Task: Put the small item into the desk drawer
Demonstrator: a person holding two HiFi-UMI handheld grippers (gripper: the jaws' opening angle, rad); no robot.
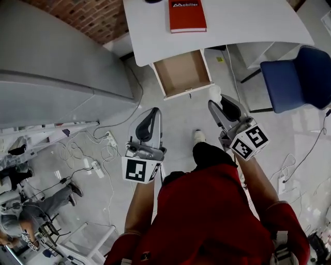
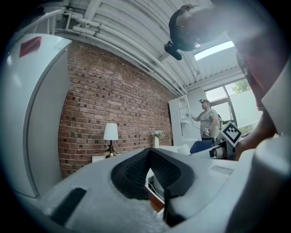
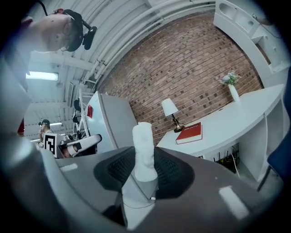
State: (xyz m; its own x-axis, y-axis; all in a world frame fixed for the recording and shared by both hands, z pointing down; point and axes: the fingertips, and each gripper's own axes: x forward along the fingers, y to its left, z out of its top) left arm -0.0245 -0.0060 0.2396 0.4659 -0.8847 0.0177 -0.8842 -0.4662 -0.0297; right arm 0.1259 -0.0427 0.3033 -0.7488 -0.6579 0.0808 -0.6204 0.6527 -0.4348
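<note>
One white roll (image 3: 143,136) | gripped between right gripper (image 3: 145,159) jaws, end protruding

Bright, even indoor light. The head view is sharp, with faint soft shadows on the pale grey floor (image 1: 181,119). Both gripper views bulge and darken to black at the corners. The long white ceiling light strip (image 3: 42,76) and the far glass window (image 2: 241,98) blow out white.

The red book (image 1: 187,15) lying on the white surface (image 1: 248,23) bore the word "Mobilier" in white letters near its top edge.
</note>
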